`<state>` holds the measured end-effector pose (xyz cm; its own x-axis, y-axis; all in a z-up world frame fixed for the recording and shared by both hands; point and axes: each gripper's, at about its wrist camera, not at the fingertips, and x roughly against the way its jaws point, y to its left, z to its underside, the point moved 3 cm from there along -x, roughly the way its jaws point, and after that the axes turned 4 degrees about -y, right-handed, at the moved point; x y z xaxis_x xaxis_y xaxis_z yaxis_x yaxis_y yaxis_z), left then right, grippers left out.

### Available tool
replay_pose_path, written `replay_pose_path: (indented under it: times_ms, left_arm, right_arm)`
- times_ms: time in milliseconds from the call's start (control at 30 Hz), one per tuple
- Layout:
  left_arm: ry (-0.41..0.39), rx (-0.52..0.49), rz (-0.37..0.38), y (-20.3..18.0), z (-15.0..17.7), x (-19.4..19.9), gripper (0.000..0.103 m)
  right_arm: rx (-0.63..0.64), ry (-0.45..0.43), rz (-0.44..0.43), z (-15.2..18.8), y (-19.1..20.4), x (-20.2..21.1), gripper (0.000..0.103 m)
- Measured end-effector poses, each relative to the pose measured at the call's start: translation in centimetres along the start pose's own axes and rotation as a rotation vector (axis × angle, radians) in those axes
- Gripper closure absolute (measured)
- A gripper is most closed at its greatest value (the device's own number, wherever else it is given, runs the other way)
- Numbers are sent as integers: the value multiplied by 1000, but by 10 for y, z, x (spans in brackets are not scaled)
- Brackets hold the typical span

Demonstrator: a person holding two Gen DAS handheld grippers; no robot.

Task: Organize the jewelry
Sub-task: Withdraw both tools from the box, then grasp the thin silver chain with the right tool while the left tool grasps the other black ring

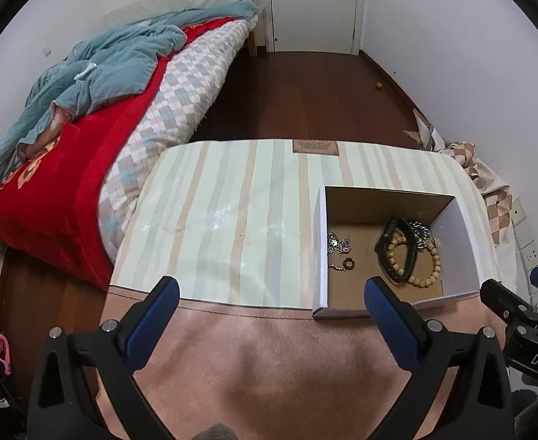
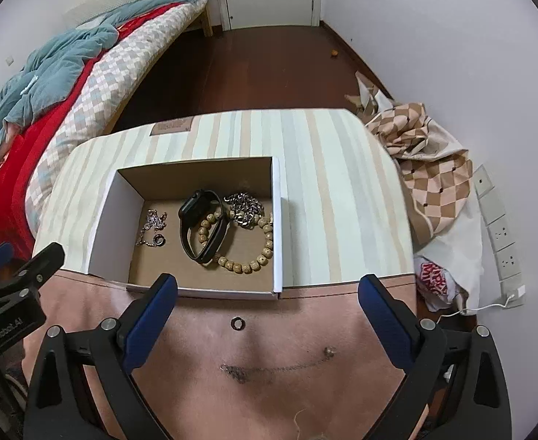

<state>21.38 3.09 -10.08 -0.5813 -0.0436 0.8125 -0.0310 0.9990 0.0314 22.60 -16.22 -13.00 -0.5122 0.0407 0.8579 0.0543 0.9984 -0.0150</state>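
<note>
- While my left gripper (image 1: 272,297) hangs over the pink near edge of the table (image 1: 232,212), its blue-padded fingers (image 1: 158,311) stand wide apart with nothing between them.
- From this left wrist view, the open cardboard box (image 1: 463,227) sits on the striped cloth to my right, its near wall just beside my right finger.
- In the box I see a black watch (image 1: 393,249) lying across a wooden bead bracelet (image 1: 434,260), and a silver chain (image 1: 421,233) behind them touching both.
- At the box's left side lie a thin silver necklace (image 1: 338,244) and a small ring (image 1: 349,264), apart from the watch.
- My other gripper's black frame shows at the right edge; a bed (image 1: 85,190) with a red cover stands to the left of the table.
- Through the right wrist view, my right gripper (image 2: 267,293) is likewise spread wide and empty, hovering over the pink strip.
- The box (image 2: 111,212) is ahead and slightly left, its near wall between my fingers.
- A small dark ring (image 2: 238,323) lies on the pink surface just outside the box's near wall, between my fingertips.
- Nearer to me, a fine chain (image 2: 269,369) with a small pendant lies stretched on the pink cloth.
- A checked fabric heap (image 2: 426,168) lies off the table's right side.
</note>
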Motion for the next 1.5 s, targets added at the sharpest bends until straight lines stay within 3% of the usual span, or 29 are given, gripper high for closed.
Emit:
replay_pose_path:
  times_ms: [267,533,667,867,933,1000,1200,1267,1333,1433,1467,1500]
  left_arm:
    - [-52,-29,11,-3,5,40,0]
    - [-51,-18,13,-6,26,58,0]
    - [-3,-24,-28,-11,50,36,0]
    - [72,-42,-83,-30,83,-12,0]
    - [84,-60,-92,-39,88,-25,0]
    - [98,-76,-98,-46,91,-37,0]
    - [123,-93,-95,-55,88,-54,0]
    - [124,-97,-92,-57,86,-57,0]
    - [127,-100,-81,-60,84,-59,0]
    - [133,-101,-50,-69,81,-61,0]
    - [132,-105,-35,-74,80,-61,0]
    - [132,-107,-22,-78,79,-61,0]
  right_arm:
    - [15,-70,27,3,-1,41,3]
    - [-22,-111,-14,15,-6,74,3]
    - [-96,-84,-15,41,-30,62,3]
    - [-240,33,-14,97,-83,-1,4]
    - [-254,39,-6,107,-94,-17,11]
    - [-251,48,-13,112,-98,-34,33]
    - [-171,-4,-20,108,-85,-57,40]
    - [-129,-22,-2,104,-76,-60,41]
    - [-87,-34,38,105,-69,-61,48]
    - [-59,-61,76,105,-66,-59,84]
    - [-67,-62,76,106,-68,-58,91]
    - [-92,-62,69,105,-73,-58,91]
